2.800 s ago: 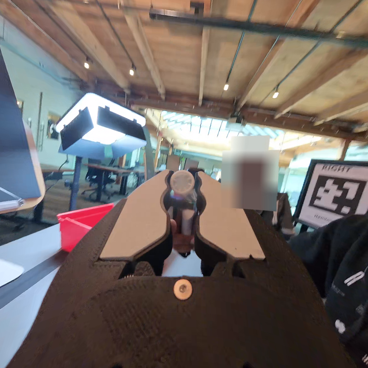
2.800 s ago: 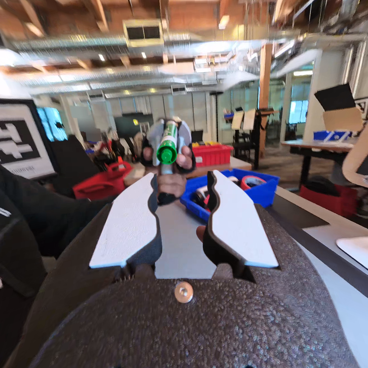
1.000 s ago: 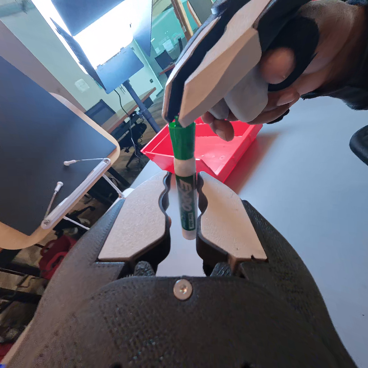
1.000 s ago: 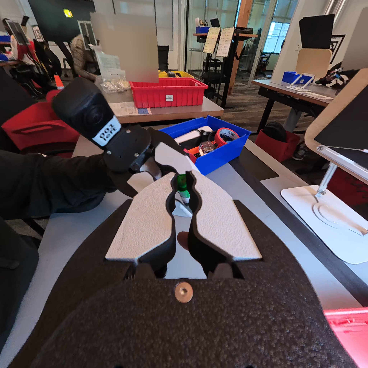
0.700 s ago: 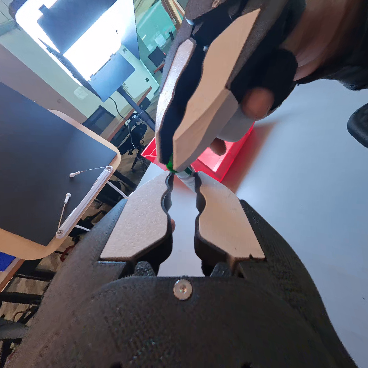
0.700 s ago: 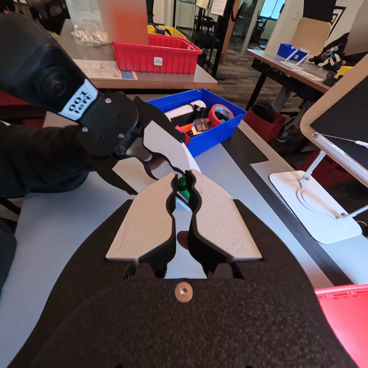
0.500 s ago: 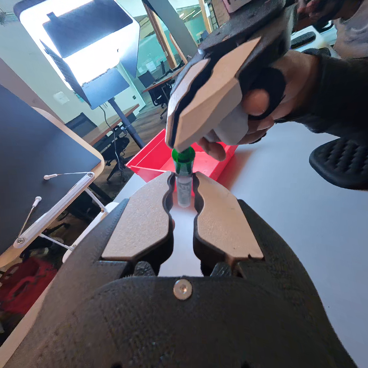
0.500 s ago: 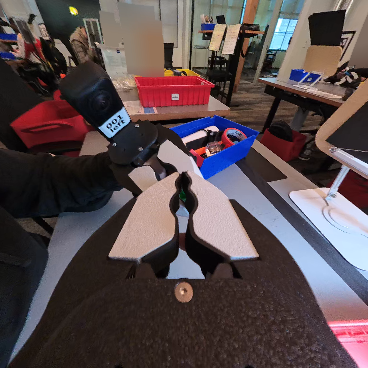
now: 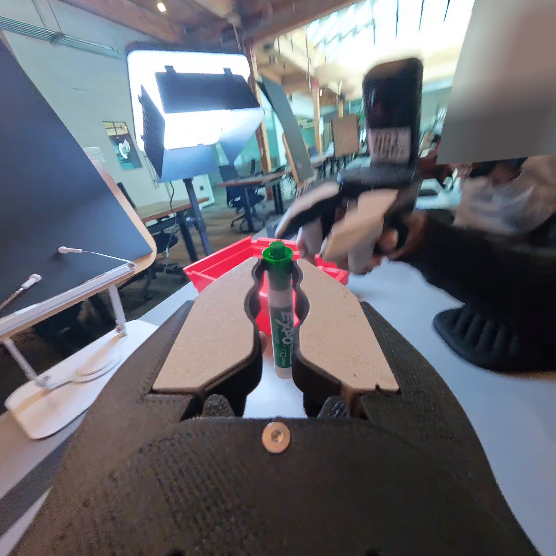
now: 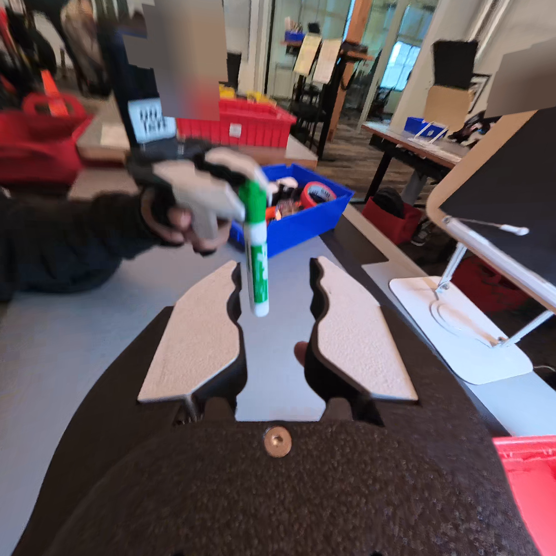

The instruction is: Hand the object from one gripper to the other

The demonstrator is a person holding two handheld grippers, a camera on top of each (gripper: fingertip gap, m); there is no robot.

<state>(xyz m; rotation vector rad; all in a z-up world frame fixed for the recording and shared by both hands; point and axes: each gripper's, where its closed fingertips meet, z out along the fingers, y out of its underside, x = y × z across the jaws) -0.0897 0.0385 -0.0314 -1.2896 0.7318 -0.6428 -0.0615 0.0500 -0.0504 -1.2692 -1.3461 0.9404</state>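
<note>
A green-and-white marker (image 9: 281, 319) stands upright between the fingers of my left gripper (image 9: 278, 261), which is shut on it just below the green cap. In the right wrist view the marker (image 10: 255, 240) hangs cap-up from the left gripper (image 10: 254, 195). Its white lower end shows between my right fingers without touching them. My right gripper (image 10: 275, 261) is open and empty. It also shows blurred in the left wrist view (image 9: 304, 243), behind and to the right of the marker, apart from it.
A red bin (image 9: 222, 267) sits on the grey table (image 10: 75, 346) beyond the left gripper. A blue bin (image 10: 304, 225) holds a tape roll and other items. A tablet stand with a white base (image 10: 451, 331) stands at the right. A person's dark sleeves hold both grippers. My hands' fingertips stand some 4 centimetres from each other.
Half a second ago my right gripper was shut on the marker's cap. It has opened and drawn back. My left gripper has kept hold of the marker.
</note>
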